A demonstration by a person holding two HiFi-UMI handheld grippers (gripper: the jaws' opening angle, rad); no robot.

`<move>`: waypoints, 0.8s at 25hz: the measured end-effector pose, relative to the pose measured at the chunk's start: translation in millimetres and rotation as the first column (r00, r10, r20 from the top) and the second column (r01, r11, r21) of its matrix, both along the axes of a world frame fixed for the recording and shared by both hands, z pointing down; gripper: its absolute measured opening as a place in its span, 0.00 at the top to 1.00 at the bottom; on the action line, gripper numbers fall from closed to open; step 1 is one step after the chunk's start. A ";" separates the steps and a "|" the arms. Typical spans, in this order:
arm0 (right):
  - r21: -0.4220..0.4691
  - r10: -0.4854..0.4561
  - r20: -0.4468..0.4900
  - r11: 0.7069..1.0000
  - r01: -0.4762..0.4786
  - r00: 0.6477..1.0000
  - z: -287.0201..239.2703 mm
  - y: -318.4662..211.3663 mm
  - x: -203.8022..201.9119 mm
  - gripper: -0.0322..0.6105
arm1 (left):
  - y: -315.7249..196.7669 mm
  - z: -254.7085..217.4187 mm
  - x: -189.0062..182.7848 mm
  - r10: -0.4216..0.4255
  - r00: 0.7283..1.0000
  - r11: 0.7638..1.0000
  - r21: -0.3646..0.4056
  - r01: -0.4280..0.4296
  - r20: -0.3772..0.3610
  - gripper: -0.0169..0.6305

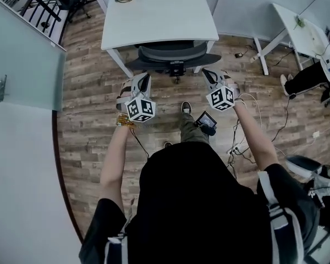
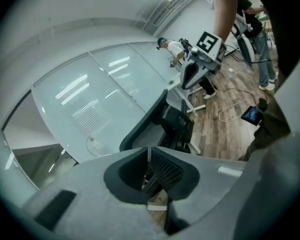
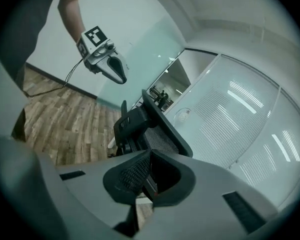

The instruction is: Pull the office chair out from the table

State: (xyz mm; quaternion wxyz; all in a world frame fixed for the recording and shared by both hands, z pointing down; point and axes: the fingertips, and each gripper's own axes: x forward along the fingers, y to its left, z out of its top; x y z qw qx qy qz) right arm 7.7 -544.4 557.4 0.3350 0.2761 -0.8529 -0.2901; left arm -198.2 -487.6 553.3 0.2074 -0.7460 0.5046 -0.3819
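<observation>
The office chair (image 1: 173, 54) stood pushed in at the near edge of the white tabletop (image 1: 159, 15), its seat underneath and its dark mesh backrest facing the person. The left claw (image 1: 147, 77) hung just near of the backrest's left end, jaws pressed together with nothing between them. The right claw (image 1: 207, 72) hung just near of its right end, likewise closed and empty. Neither touched the chair. Wood-plank floor (image 1: 93, 92) lay all around, with another white table (image 1: 300, 26) far right.

Office chair (image 1: 170, 53) half under the table (image 1: 154, 15), left gripper (image 1: 145, 80) and right gripper (image 1: 209, 74) near its backrest corners.
</observation>
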 end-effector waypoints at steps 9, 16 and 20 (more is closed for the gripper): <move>-0.021 -0.094 -0.191 0.996 0.092 0.977 46.3 -48.2 -1.5 0.92 | -51.8 78.0 -21.6 0.069 0.982 0.965 -0.261 -0.021 0.177 0.70; -0.069 -0.137 -0.288 0.990 0.122 0.948 75.9 -63.4 -7.3 0.77 | -66.7 104.1 -35.7 0.085 0.976 0.942 -0.334 -0.013 0.201 0.68; -0.105 -0.158 -0.328 0.986 0.130 0.931 86.3 -70.2 -8.9 0.75 | -76.6 113.6 -34.1 0.126 0.967 0.932 -0.359 -0.039 0.223 0.68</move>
